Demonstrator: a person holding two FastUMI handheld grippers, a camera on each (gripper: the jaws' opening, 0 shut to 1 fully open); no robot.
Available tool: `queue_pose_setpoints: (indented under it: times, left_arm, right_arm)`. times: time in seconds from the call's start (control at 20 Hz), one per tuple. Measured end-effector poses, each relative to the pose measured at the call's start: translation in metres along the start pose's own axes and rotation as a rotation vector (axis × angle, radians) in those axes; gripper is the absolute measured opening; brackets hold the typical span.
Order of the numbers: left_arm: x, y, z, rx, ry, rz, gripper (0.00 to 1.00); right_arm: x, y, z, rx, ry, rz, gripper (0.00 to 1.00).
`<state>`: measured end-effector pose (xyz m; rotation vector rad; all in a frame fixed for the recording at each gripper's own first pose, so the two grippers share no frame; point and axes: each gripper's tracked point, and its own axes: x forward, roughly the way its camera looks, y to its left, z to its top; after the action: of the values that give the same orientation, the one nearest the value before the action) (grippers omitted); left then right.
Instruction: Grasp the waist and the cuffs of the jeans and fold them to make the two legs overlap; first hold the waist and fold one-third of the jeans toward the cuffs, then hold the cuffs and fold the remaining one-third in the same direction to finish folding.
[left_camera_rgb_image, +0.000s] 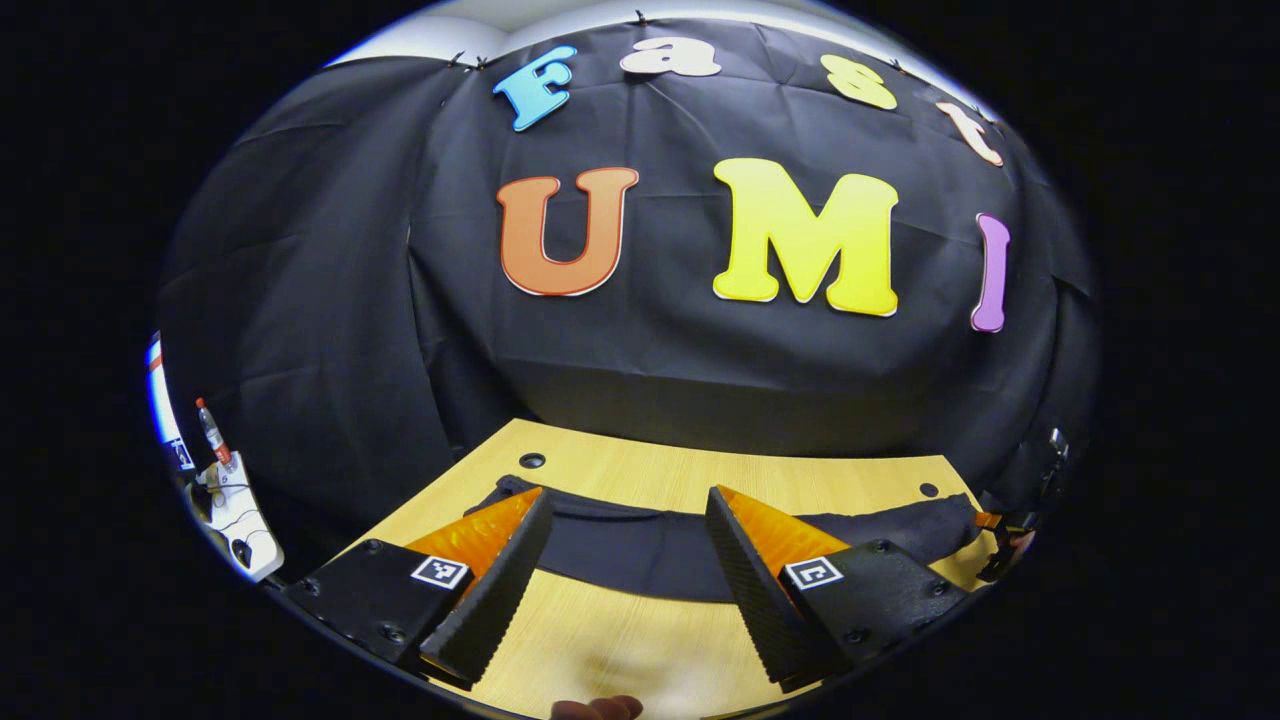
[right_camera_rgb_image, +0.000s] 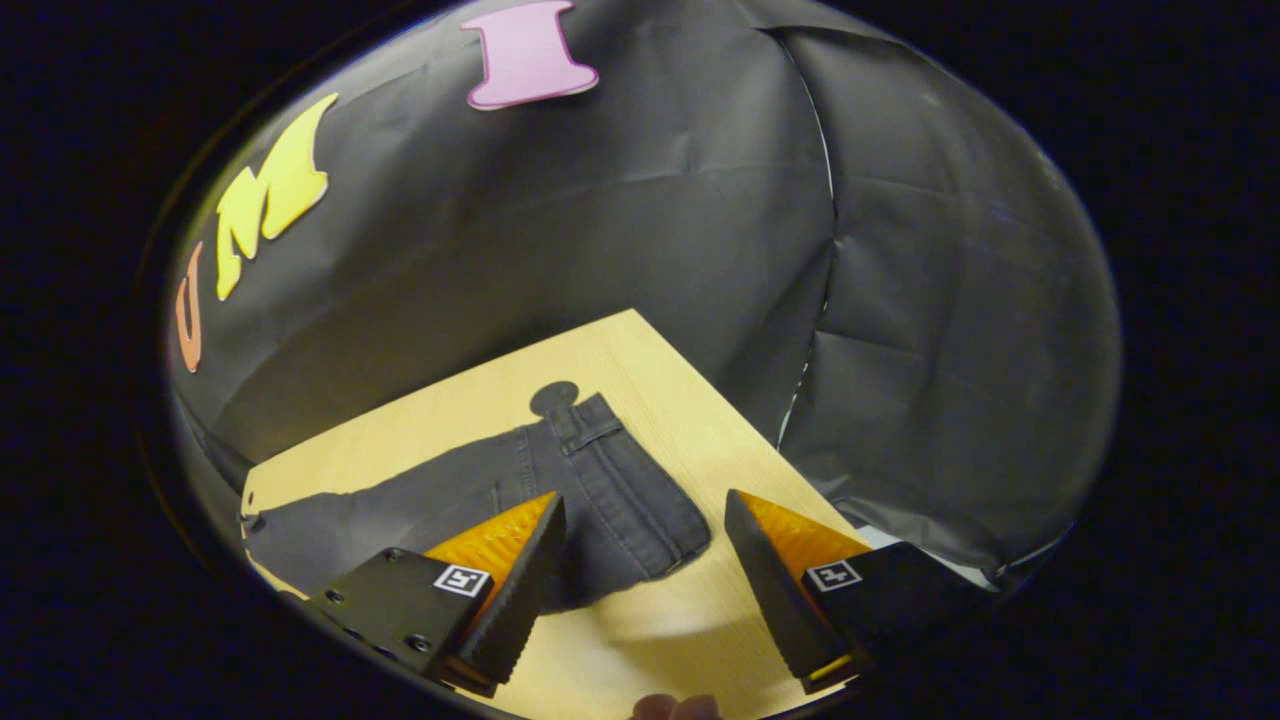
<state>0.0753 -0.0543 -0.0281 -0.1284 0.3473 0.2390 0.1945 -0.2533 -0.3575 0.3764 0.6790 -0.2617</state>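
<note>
Left gripper: the left gripper hangs over bare wood, its fingers spread wide and holding nothing.
Right gripper: the right gripper is likewise spread and empty, with the waist end of the garment just beyond its fingertips at 12 o'clock.
Jeans: the dark grey denim jeans lie flat on the pale wooden tabletop, across the middle of it in the left gripper view.
Axis: in the right gripper view the long axis runs from the waistband at about 1 o'clock to the leg end at 9 o'clock.
Progress: neither end is gripped and no thirds fold is visible; whether the legs already overlap cannot be told. Judged so, the folding is all still ahead.
</note>
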Motion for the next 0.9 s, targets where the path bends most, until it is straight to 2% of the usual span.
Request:
queue_pose_setpoints:
  times: [0.25,0.35,0.4,0.5,0.55,0.65,0.75,0.8,0.9]
  left_arm:
    - [0.001,0.004,-0.006,0.004,0.030,0.025,0.99]
    - [0.003,0.006,-0.009,-0.018,0.044,0.027,0.99]
    - [0.003,0.007,-0.011,-0.031,0.050,0.027,0.99]
    - [0.005,0.014,-0.014,-0.058,0.057,0.031,0.99]
    - [0.005,0.019,-0.014,-0.066,0.058,0.037,0.99]
    - [0.003,0.033,-0.014,-0.077,0.051,0.050,0.99]
    - [0.002,0.048,-0.013,-0.093,0.043,0.061,0.99]
    - [0.001,0.057,-0.014,-0.102,0.036,0.065,0.99]
    - [0.000,0.073,-0.015,-0.121,0.024,0.071,0.99]
  right_arm:
    - [0.020,0.003,-0.012,-0.014,0.036,0.033,0.98]
    - [0.018,0.009,-0.016,-0.040,0.044,0.048,0.77]
    - [0.018,0.011,-0.021,-0.047,0.076,0.068,0.77]
    - [0.017,0.016,-0.015,-0.042,0.072,0.068,0.51]
    - [0.014,0.017,-0.006,-0.027,0.048,0.059,0.34]
    - [0.008,0.015,-0.008,-0.019,0.081,0.041,0.02]
    - [-0.006,0.015,0.000,-0.005,0.084,0.045,0.01]
    - [-0.017,0.020,0.006,0.009,0.072,0.050,0.04]
    - [-0.045,0.030,0.021,0.003,0.044,0.059,0.01]
